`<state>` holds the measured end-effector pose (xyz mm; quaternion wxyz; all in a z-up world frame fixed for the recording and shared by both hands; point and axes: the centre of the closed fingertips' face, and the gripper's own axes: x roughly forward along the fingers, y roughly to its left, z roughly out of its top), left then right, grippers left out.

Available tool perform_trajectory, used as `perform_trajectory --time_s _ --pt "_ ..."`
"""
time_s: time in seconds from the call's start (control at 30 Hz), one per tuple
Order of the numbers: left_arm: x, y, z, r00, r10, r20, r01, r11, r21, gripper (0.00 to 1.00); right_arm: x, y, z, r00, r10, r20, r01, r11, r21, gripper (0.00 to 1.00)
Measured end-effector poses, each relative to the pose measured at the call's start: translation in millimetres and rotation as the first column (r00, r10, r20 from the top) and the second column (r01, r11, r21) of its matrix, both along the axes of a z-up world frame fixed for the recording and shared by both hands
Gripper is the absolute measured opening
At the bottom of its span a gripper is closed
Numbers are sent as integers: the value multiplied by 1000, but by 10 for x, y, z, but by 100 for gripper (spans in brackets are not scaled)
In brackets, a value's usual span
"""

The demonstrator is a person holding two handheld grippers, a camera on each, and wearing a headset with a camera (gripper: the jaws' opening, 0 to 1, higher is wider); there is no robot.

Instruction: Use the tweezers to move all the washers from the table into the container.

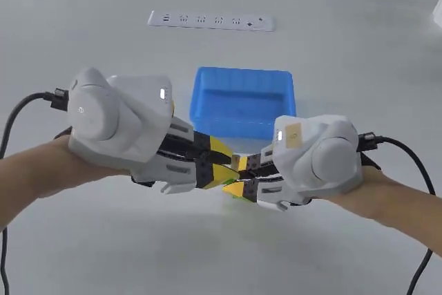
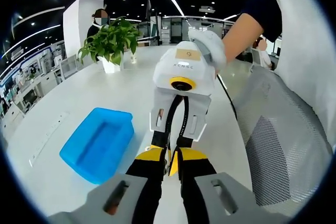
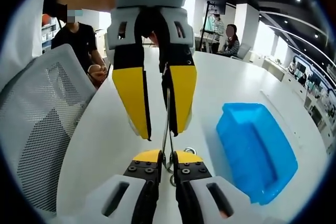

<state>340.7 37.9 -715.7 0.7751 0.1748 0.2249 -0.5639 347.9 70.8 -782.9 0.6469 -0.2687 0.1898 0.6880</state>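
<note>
1 thin silver pair of tweezers (image 3: 168,142) is clamped in the right gripper's (image 3: 168,160) jaws and runs between the left gripper's (image 3: 160,132) jaws; whether those squeeze it, I cannot tell. 2 small ring washers (image 3: 189,150) lie on the table (image 3: 220,93) beneath, partly hidden. 1 blue container (image 1: 242,101) sits mid-table.

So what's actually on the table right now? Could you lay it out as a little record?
table: white
container: blue, open-topped, beyond the grippers
tweezers: thin metal, running between the two grippers
right gripper: shut on tweezers
left gripper: jaws nearly together, grip unclear
washer: small ring on the table by the right gripper's tips
power strip: white, far side
</note>
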Motion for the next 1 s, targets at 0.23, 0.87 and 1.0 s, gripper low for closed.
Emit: perform_trajectory --time_s 0.23,0.87,1.0 --pt "-4 28 -27 1000 26 1 -26 1000 13 21 -9 8 11 1000 -1 -9 1 1000 9 9" --pt "127 600 153 915 403 1 -401 912 -85 51 14 -66 274 1000 -25 11 25 999 32 9" --pt "68 713 158 895 445 -41 -447 891 -75 65 71 -71 388 999 -32 35 31 999 44 9"
